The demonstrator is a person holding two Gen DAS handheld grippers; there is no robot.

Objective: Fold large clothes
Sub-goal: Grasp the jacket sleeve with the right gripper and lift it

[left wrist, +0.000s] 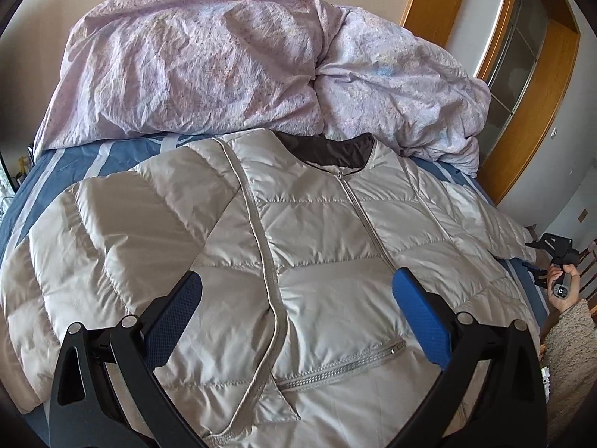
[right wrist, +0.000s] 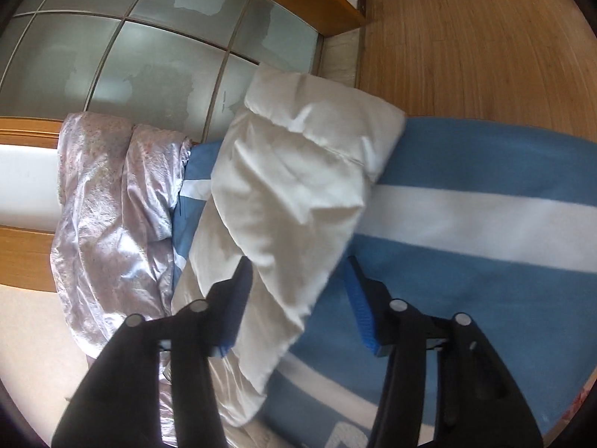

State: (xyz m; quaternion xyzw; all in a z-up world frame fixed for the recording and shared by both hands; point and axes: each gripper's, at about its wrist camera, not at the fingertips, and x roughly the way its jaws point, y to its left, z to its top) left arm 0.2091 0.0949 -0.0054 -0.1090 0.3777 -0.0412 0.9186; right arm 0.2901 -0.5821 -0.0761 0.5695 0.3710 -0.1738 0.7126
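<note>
A light grey quilted puffer jacket [left wrist: 317, 246] lies front-up and spread flat on the bed, dark collar at the far side, zipper down the middle. My left gripper [left wrist: 296, 287] is open and empty, hovering above the jacket's lower chest. In the right wrist view, the jacket's sleeve [right wrist: 298, 186] lies between the fingers of my right gripper [right wrist: 296, 268]. Its jaws stand wide apart around the sleeve and do not pinch it. The right gripper also shows in the left wrist view [left wrist: 556, 261], held in a hand beyond the sleeve end at the bed's right edge.
A crumpled pink duvet [left wrist: 242, 71] is heaped at the far side of the bed. The bed has a blue and white striped sheet [right wrist: 485, 205]. A wood-framed frosted glass door [right wrist: 149, 44] and wooden floor [right wrist: 466, 37] lie beyond the bed.
</note>
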